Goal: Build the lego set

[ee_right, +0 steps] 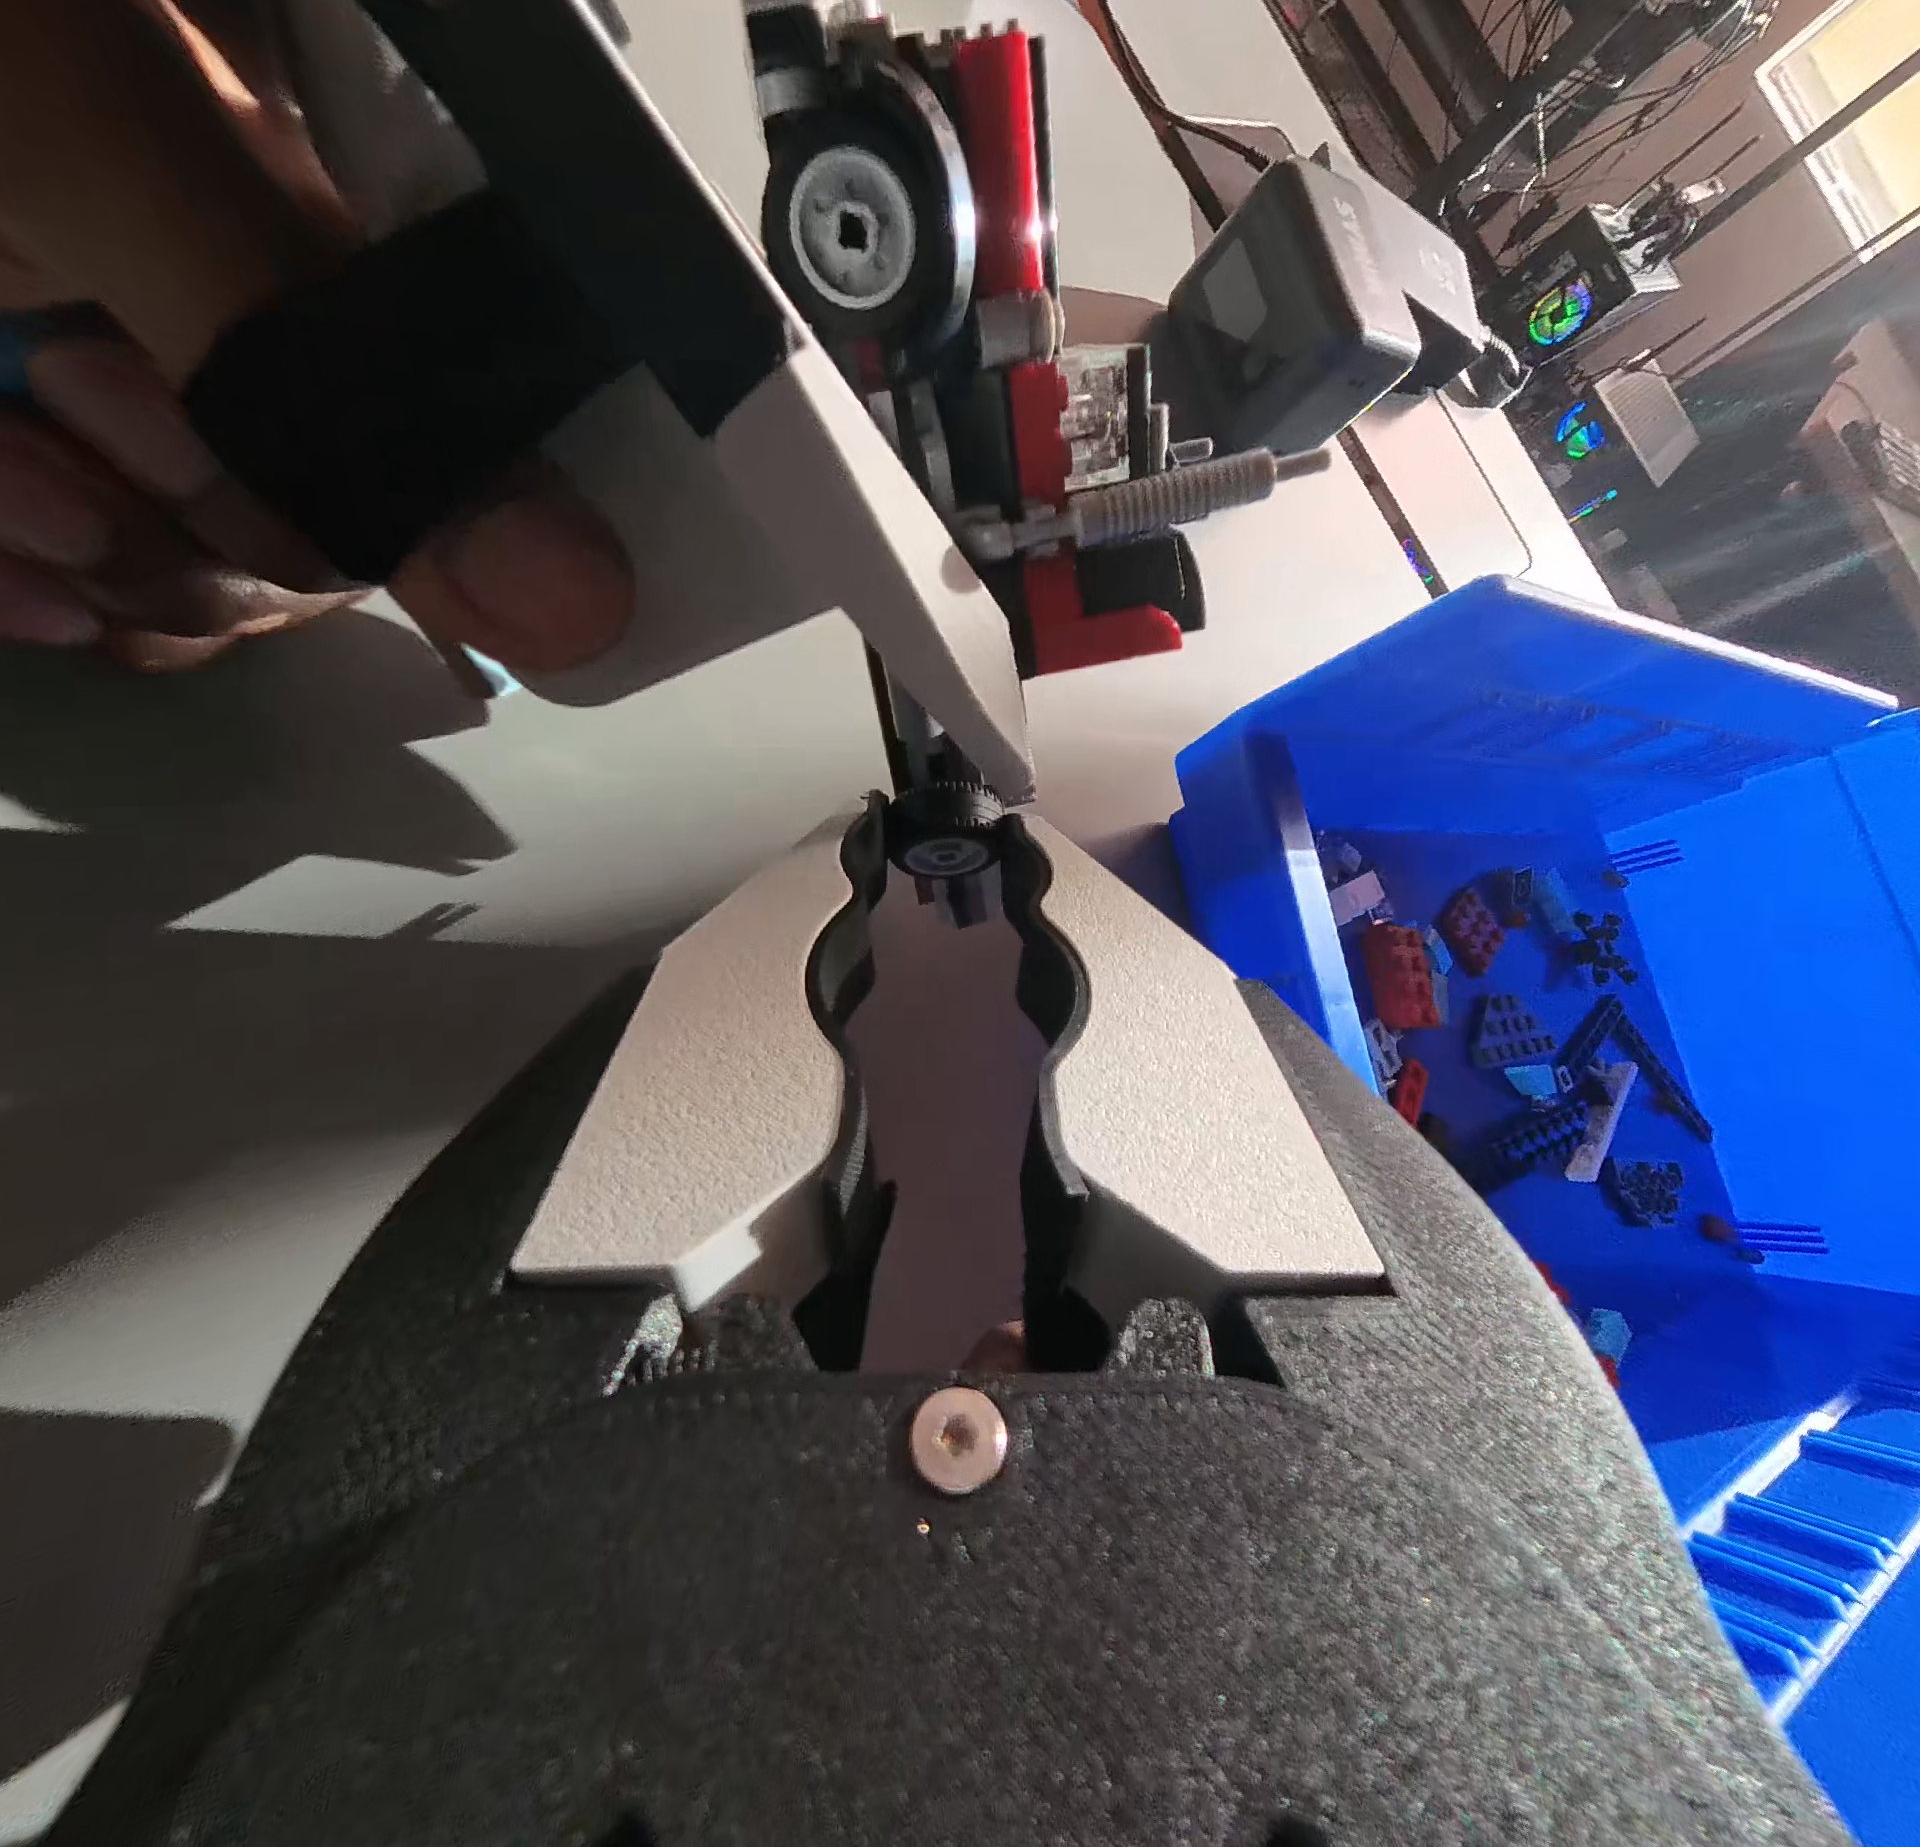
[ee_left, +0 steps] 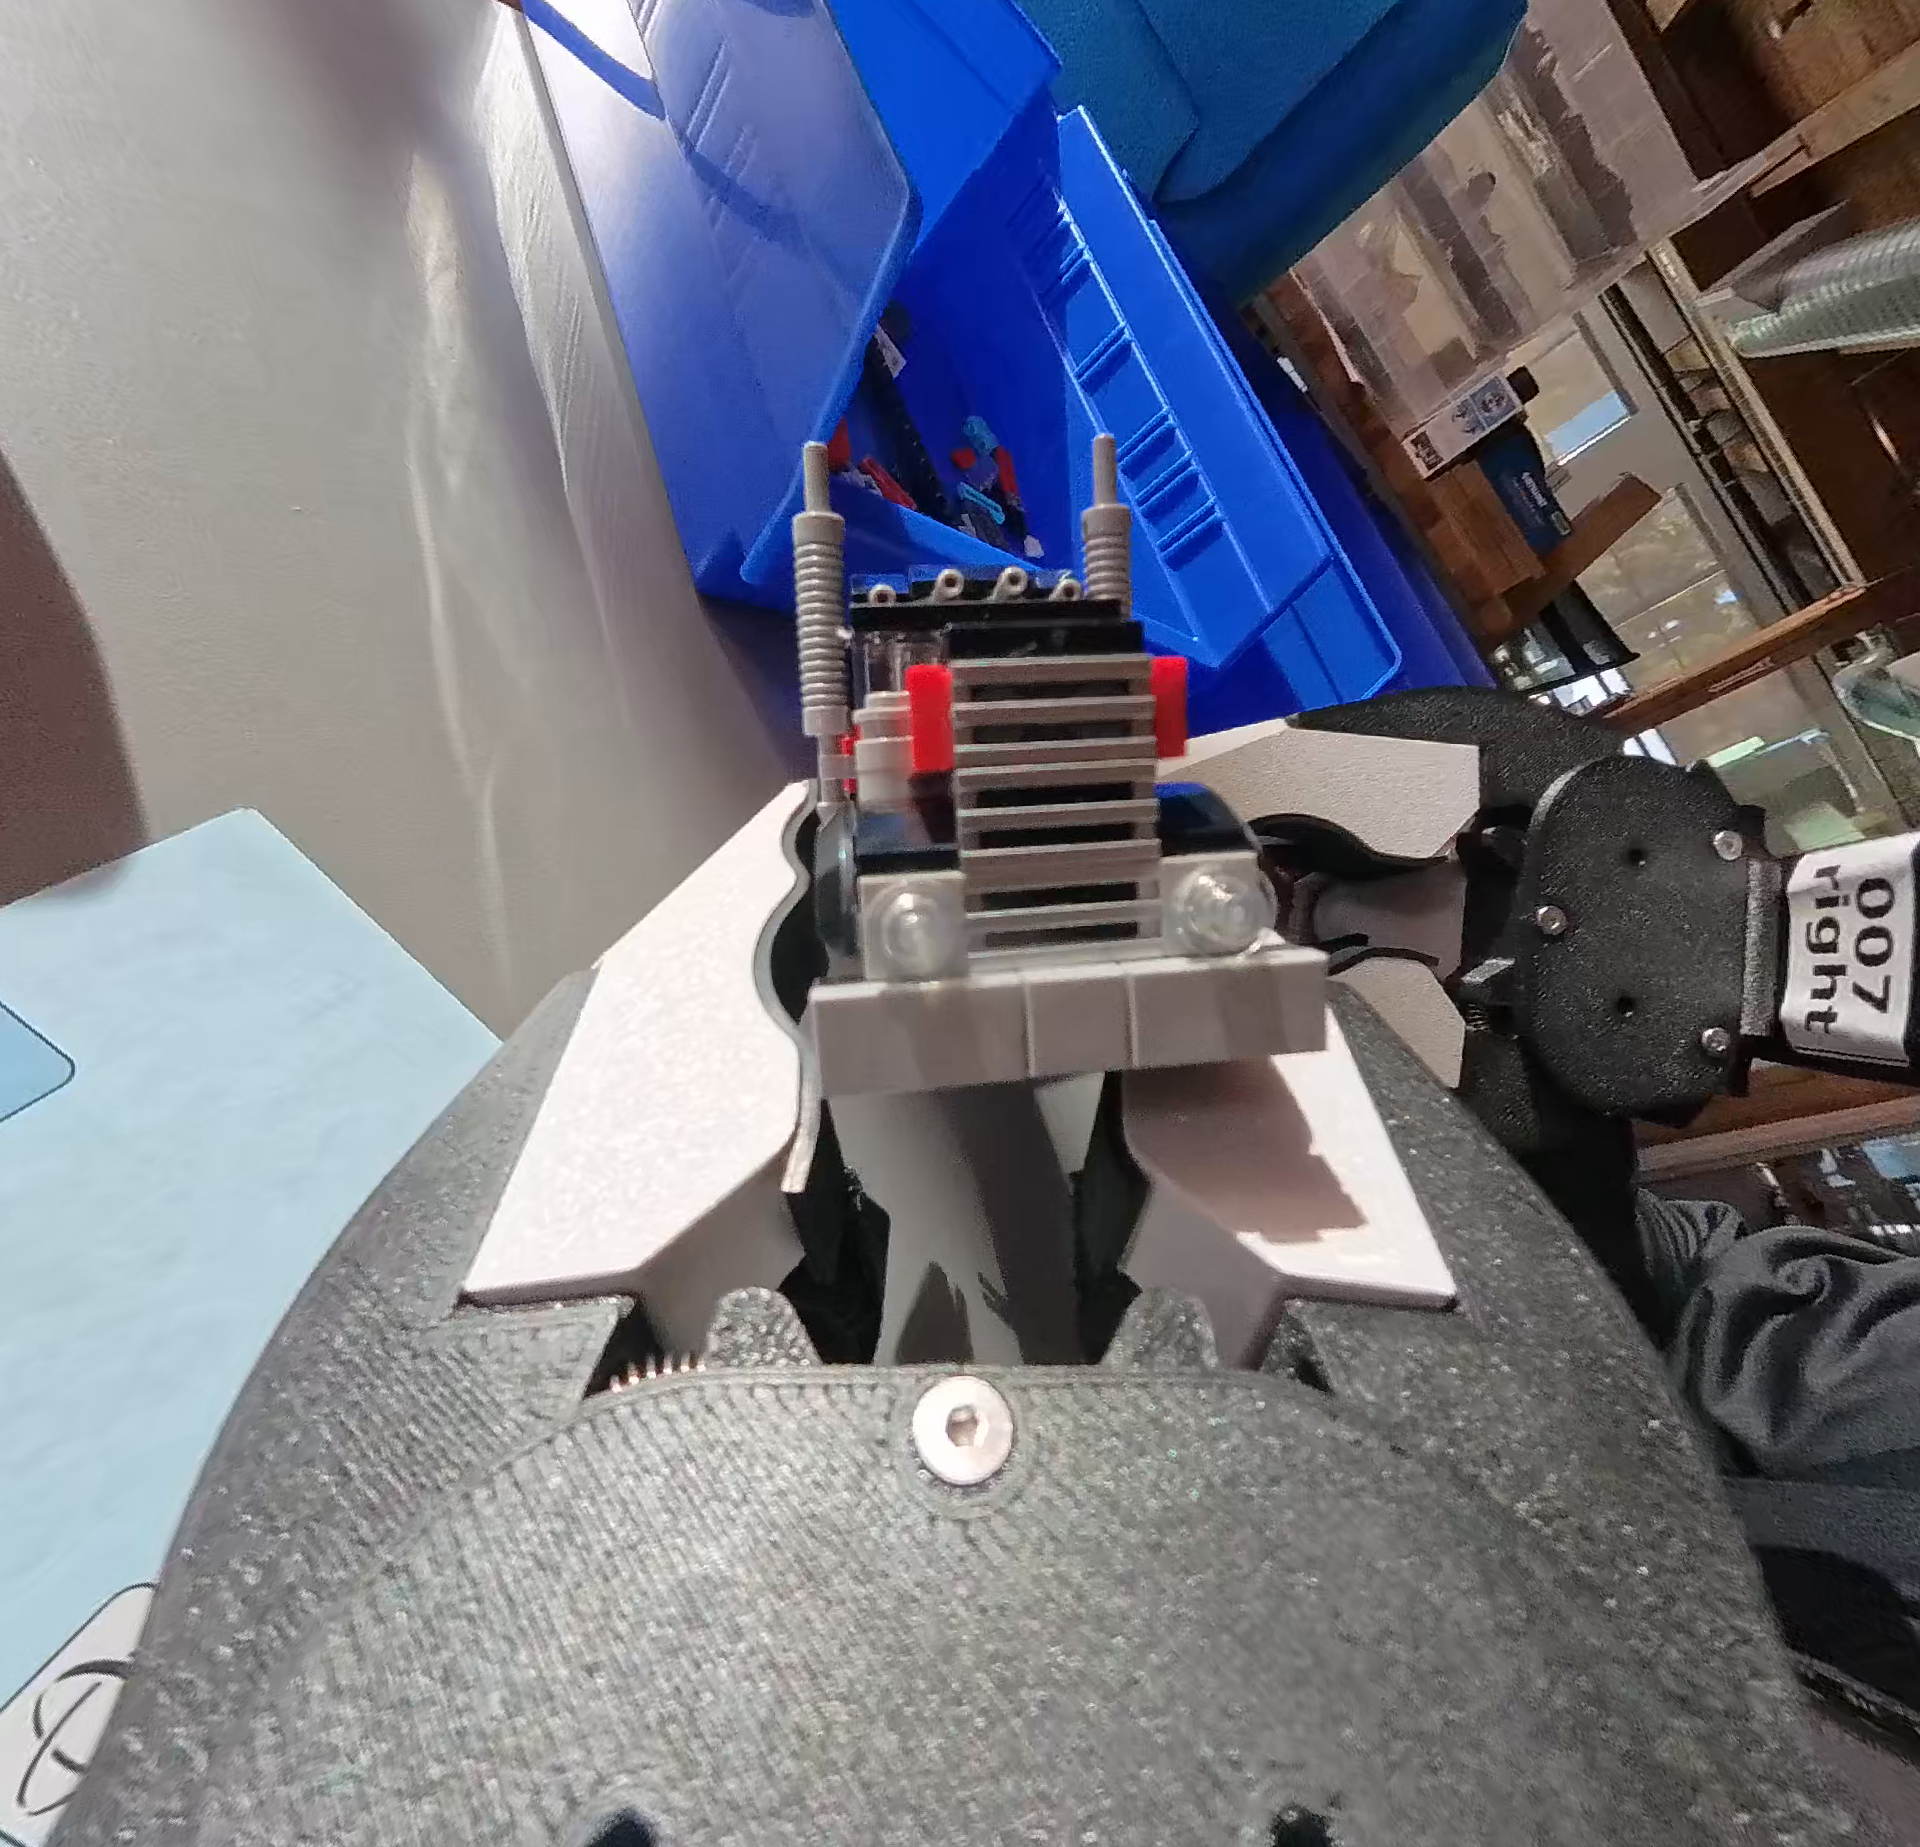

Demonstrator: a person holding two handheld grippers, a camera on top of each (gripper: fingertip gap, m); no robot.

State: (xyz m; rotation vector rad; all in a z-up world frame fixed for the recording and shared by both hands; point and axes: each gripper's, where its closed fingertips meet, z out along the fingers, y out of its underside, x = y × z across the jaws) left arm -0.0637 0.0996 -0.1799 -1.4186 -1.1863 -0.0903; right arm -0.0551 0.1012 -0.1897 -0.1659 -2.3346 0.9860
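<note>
Between the pale fingers of the left gripper [ee_left: 1049, 924], a grey, black and red lego truck cab [ee_left: 1039, 810] sits pinched, grille facing the camera, above the white tabletop [ee_left: 312, 447]. At its side, the right gripper [ee_right: 940, 852] w/ jaws nipping a small black round lego wheel piece [ee_right: 943, 847]. Blue plastic bin [ee_right: 1714, 862] of loose bricks just beside; open table to the other side.
</note>
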